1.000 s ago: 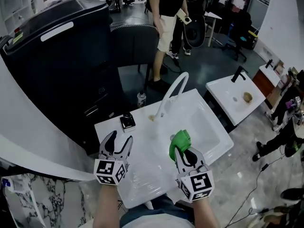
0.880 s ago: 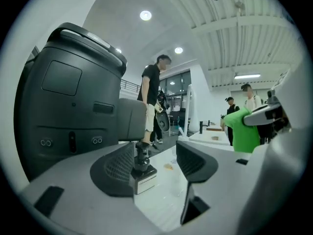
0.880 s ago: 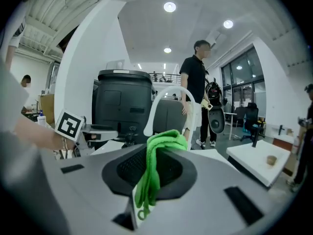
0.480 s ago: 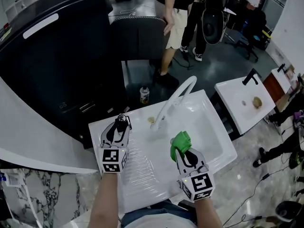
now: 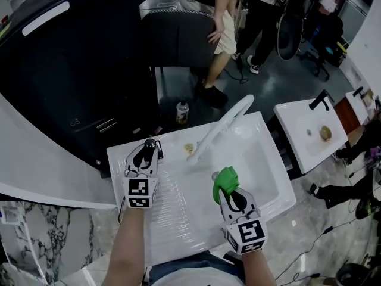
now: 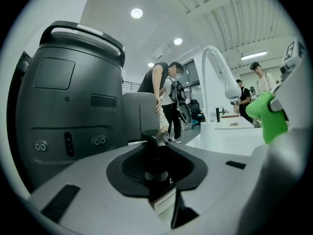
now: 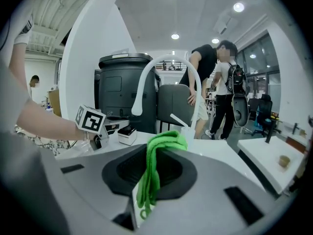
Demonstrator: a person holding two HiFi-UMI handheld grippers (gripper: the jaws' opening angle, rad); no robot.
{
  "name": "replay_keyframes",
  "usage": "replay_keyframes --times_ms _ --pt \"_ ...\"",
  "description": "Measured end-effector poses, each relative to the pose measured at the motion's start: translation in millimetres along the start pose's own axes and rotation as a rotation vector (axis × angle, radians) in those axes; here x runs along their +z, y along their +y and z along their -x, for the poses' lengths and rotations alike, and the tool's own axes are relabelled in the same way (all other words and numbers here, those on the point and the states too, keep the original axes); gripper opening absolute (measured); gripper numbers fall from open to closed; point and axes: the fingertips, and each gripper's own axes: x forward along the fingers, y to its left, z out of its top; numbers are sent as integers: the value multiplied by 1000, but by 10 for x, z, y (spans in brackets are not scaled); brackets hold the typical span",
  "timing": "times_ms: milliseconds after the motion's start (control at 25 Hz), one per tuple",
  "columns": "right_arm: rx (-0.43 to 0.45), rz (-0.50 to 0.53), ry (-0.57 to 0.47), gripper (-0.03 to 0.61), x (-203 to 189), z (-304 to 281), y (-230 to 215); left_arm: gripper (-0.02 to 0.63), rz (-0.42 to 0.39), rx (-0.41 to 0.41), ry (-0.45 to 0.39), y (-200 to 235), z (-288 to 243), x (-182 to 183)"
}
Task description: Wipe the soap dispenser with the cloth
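- Our left gripper point(image 5: 149, 149) has a pale grey shell with black inner parts. Its jaws are closing, with the soap dispenser point(image 6: 155, 141) between them.
- Our right gripper point(image 5: 230, 190) has the same build: pale outside, black within.
- Each carries a white cube at its rear, the left cube point(image 5: 139, 193) and the right cube point(image 5: 247, 235), printed with black square markers.
- In the gripper views each shell shows a black, rounded hollow around the jaws and dark rectangular slots to either side.
- Our forearms are bare.
- Between them shows a strip of blue-grey clothing point(image 5: 178, 271).
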Motion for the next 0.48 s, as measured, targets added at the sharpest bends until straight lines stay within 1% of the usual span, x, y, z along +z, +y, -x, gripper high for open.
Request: replay_keyframes --times_ms 160,320,480 --pt "14 4 -2 46 13 -23 31 91 21 -5 3 21 -9 6" --pt "37 18 -10 48 35 -52 55 91 103 6 36 75 29 23" --pt "74 33 -26 48 101 -78 102 91 156 -3 84 75 187 73"
